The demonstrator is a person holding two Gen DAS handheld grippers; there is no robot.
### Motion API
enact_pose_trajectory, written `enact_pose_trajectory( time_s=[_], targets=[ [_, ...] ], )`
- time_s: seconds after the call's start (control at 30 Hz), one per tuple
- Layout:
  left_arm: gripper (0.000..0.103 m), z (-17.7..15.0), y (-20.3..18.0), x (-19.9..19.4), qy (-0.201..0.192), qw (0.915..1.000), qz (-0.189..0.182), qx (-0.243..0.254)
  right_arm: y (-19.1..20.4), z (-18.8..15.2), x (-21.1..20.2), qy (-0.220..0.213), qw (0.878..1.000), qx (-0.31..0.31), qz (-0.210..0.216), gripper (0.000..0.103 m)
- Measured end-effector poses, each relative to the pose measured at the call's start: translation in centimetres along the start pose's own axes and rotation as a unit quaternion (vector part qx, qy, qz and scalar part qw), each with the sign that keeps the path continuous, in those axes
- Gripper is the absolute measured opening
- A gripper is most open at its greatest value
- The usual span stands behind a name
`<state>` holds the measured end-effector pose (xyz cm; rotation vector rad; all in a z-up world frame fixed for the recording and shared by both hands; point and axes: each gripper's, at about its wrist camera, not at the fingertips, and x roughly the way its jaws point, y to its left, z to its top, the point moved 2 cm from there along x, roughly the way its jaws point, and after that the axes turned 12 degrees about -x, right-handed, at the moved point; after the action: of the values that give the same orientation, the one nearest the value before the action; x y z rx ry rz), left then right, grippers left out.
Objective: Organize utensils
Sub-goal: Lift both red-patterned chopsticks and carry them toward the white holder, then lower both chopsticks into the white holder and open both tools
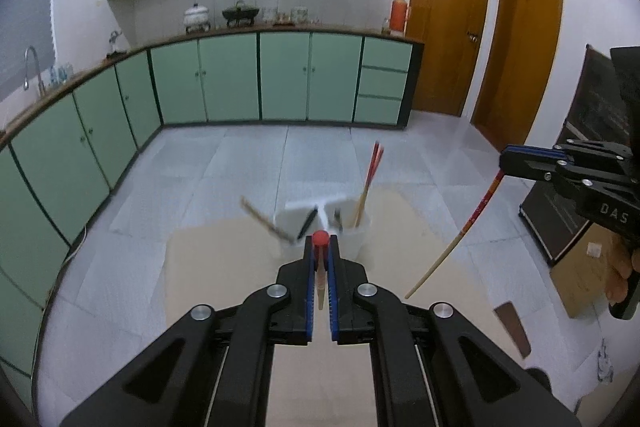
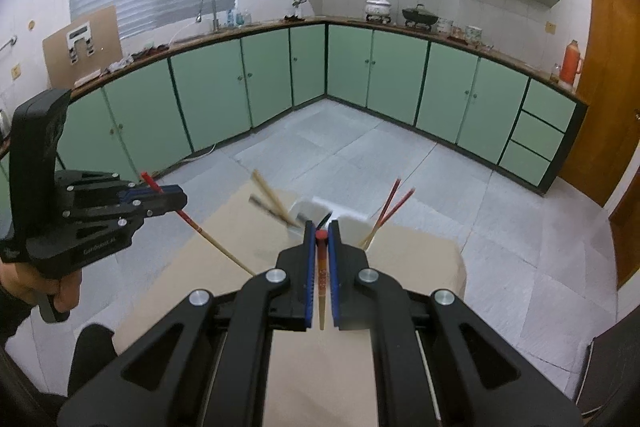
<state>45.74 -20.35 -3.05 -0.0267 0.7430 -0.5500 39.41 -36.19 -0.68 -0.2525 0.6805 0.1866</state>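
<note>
Each gripper holds one red-topped wooden chopstick. My left gripper point(image 1: 321, 241) is shut on a chopstick point(image 1: 321, 277) and shows in the right wrist view point(image 2: 182, 201) at left, its chopstick point(image 2: 212, 241) slanting down. My right gripper point(image 2: 321, 229) is shut on a chopstick point(image 2: 321, 279); in the left wrist view it point(image 1: 504, 163) is at right with its chopstick point(image 1: 456, 239) hanging down-left. Ahead on the beige table stands a white two-part utensil holder point(image 1: 352, 227) point(image 2: 352, 223), with two red chopsticks point(image 1: 370, 179) point(image 2: 390, 205) in its right part and a dark utensil point(image 1: 309, 223) in its left.
Blurred wooden utensils point(image 1: 262, 219) point(image 2: 272, 201) lean out of the holder's left side. The beige table point(image 1: 216, 267) point(image 2: 416, 263) has floor beyond it. Green cabinets point(image 1: 224, 79) line the walls. A dark cabinet point(image 1: 560, 227) and cardboard box point(image 1: 580, 267) stand at right.
</note>
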Motion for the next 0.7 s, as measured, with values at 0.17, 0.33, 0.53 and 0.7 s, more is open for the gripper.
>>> enact_pose_trajectory(
  time_s=[0.17,0.33,0.53,0.7],
  targets=[
    [0.006,3.8,-0.9,0.4,-0.023,0.9997,0.000,-0.001,-2.2,3.2,0.2,-0.010,1.000,0.013,-0.007,0.005],
    [0.006,6.4,-1.0,2.0,-0.036,0.9993,0.007,-0.003,-3.0,5.8,1.5,-0.016,1.000,0.004,-0.020,0.005],
    [0.006,8.3,-0.2,6.6,-0.030,0.9991,0.029,-0.011,-4.1,8.1,5.1,-0.019,0.999,0.005,-0.028,0.005],
    [0.006,8.1,1.3,11.4,-0.006,0.9988,0.041,-0.025,-5.6,8.2,9.6,-0.009,0.999,0.022,-0.032,0.005]
  ],
)
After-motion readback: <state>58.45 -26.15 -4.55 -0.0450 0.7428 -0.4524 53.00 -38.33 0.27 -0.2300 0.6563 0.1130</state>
